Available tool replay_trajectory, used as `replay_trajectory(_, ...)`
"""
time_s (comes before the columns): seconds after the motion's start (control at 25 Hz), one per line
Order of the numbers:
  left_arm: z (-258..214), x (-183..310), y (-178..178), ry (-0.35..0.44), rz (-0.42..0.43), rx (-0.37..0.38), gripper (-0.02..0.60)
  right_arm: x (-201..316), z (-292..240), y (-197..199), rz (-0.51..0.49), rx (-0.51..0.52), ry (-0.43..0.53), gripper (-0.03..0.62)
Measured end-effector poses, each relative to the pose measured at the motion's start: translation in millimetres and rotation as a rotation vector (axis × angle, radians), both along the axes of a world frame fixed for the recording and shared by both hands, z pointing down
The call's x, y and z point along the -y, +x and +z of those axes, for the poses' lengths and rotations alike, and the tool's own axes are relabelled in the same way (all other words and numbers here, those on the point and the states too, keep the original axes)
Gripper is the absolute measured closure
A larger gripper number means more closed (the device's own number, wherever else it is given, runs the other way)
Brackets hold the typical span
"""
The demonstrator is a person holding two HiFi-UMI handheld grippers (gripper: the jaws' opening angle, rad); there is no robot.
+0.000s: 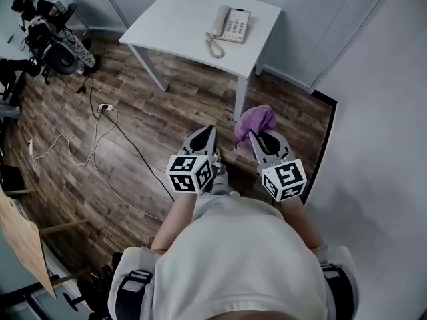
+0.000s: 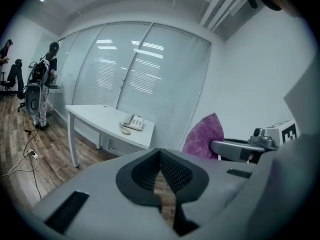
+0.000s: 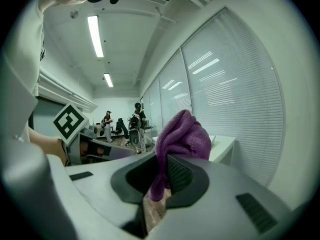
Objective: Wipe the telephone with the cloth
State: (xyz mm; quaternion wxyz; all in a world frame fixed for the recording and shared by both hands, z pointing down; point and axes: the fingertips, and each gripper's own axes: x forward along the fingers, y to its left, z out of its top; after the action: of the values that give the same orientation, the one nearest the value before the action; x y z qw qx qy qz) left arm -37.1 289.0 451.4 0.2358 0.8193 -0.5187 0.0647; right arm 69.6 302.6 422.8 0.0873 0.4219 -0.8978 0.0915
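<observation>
Left gripper (image 1: 211, 131): jaws together, nothing between them. Its marker cube (image 1: 190, 173) sits at the rear, nearest the person.

Right gripper (image 1: 252, 136): just beside the left one, on its right, the two roughly parallel. Jaws clamped on the purple cloth (image 1: 253, 121). Most of the cloth bunches up above and past the tips, and a short tail hangs down between the jaws.

Both grippers are in the air over the wood floor (image 1: 147, 112), pointing towards the white worktop (image 1: 180, 19) ahead.

Telephone (image 1: 231, 24): on the worktop, well ahead of both grippers and touching neither. In the left gripper view it sits slightly left of the jaw line. Handset is on the cradle; the coiled cord (image 1: 213, 48) lies on the worktop on the side nearer the grippers. In the right gripper view the cloth blocks the phone.

Beyond the worktop: a glass wall with blinds (image 2: 145, 69).

Far off to the left of the left gripper: loose cables (image 1: 100, 135) on the floor, then people standing by equipment (image 2: 42, 84).
</observation>
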Motion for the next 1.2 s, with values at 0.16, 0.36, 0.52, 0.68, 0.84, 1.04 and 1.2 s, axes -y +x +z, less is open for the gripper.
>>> replay_trajectory(0.16,-3.2,26.9,-6.3,0.013,-0.003,-0.006,0.560,24.7,-2.6,-4.7,-0.001,-0.011,0.011,0.548)
replay_trajectory(0.36,-7.8,62.5,-17.2,0.012,-0.006,-0.013,0.560,61.9,-10.4,-15.4,-0.007,-0.025,0.020,0.548)
replay_trajectory(0.52,-10.6,88.7,-30.5,0.005,-0.010,-0.026,0.560,89.4,-15.6,-28.1,-0.009,-0.031,0.021,0.548)
replay_trajectory(0.68,-13.4,114.8,-44.1,0.004,-0.011,-0.034,0.560,116.7,-18.3,-41.5,-0.012,-0.041,0.019,0.548)
replay_trajectory(0.84,-14.8,141.8,-56.0,0.000,-0.002,-0.036,0.560,144.6,-21.5,-54.5,-0.008,-0.050,0.022,0.549)
replay_trajectory(1.04,-13.1,180.1,-71.1,-0.009,0.014,-0.039,0.560,183.5,-23.7,-71.6,-0.005,-0.059,0.024,0.548)
replay_trajectory(1.2,-12.4,208.5,-80.0,-0.011,0.032,-0.045,0.560,211.0,-23.2,-81.1,0.002,-0.072,0.023,0.548)
